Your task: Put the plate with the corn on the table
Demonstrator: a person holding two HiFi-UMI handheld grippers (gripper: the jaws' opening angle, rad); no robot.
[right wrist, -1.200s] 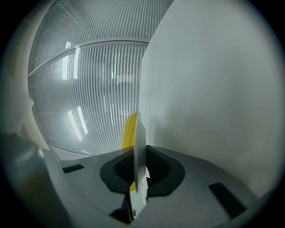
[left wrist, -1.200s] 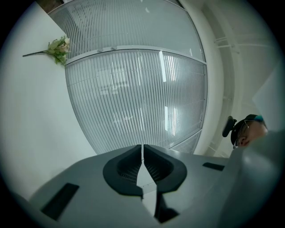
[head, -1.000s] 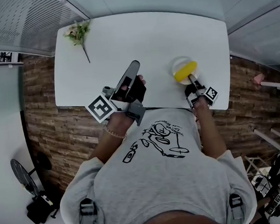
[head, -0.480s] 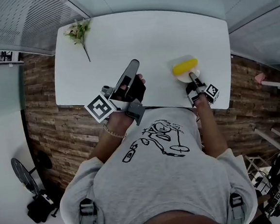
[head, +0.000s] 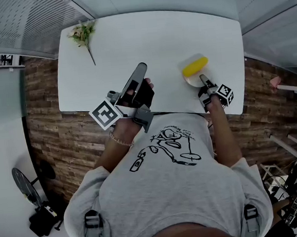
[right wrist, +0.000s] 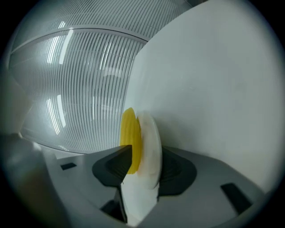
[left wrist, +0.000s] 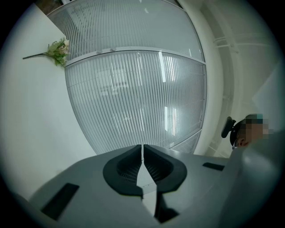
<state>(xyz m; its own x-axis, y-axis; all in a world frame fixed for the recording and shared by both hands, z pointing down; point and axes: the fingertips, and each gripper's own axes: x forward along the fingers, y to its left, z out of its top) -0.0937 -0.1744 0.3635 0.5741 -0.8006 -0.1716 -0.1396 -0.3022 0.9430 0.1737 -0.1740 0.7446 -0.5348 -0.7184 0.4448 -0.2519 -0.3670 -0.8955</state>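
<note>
Now my right fingers (right wrist: 111,168) are opening, plate (right wrist: 149,149) rim between them; the plate lies at twelve o'clock, corn (right wrist: 130,133) crosswise nine-to-three (left fingers (left wrist: 127,167) pressed together, farther off).

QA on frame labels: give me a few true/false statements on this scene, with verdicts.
1. The yellow corn cob lies on the round white plate. True.
2. The green flower sprig lies right beside the plate. False: it lies at the far left corner of the white table, well apart from the plate.
3. The left gripper is shut and empty. True.
4. The right gripper is clear of the plate. False: the plate's rim stands between its jaws, which are opening.
</note>
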